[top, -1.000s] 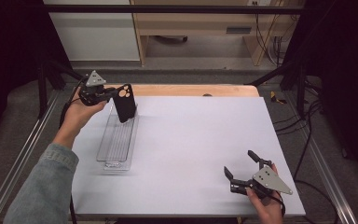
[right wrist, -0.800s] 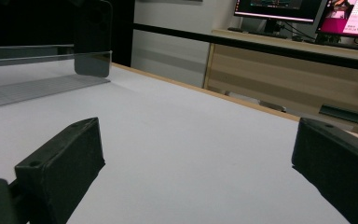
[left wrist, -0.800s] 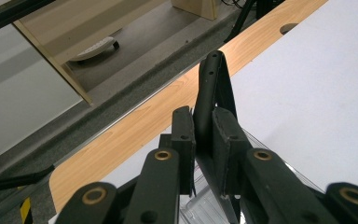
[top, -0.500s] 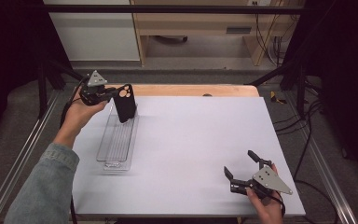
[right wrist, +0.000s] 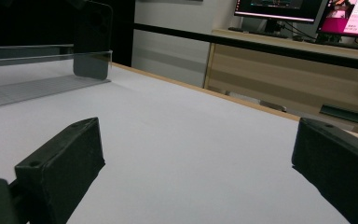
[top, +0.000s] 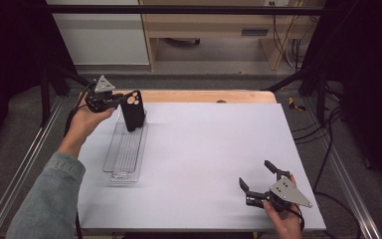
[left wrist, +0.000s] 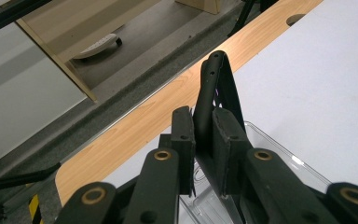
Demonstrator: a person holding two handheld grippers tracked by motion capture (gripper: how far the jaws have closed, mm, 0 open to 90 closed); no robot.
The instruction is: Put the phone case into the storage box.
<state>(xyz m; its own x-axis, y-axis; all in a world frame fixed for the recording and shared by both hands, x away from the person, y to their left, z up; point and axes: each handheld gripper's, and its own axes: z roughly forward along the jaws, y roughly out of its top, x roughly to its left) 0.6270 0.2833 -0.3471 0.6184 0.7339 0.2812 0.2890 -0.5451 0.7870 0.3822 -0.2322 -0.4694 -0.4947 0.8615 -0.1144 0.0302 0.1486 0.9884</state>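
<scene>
High view has the left gripper (top: 115, 102) pinching a black phone case (top: 133, 110) upright over the far end of the clear tray (top: 123, 152); gripped by one thin edge, it could twist free and topple (right gripper (top: 258, 185) rests spread on the surface (top: 214, 144)).

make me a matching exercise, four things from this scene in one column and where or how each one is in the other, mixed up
1. phone case
2. clear tray
3. left gripper
4. right gripper

a. jaws spread, holding nothing
b. lying flat on the white table
c. held upright over the tray's far end
d. closed on the black case

Pairs: 1-c, 2-b, 3-d, 4-a
</scene>
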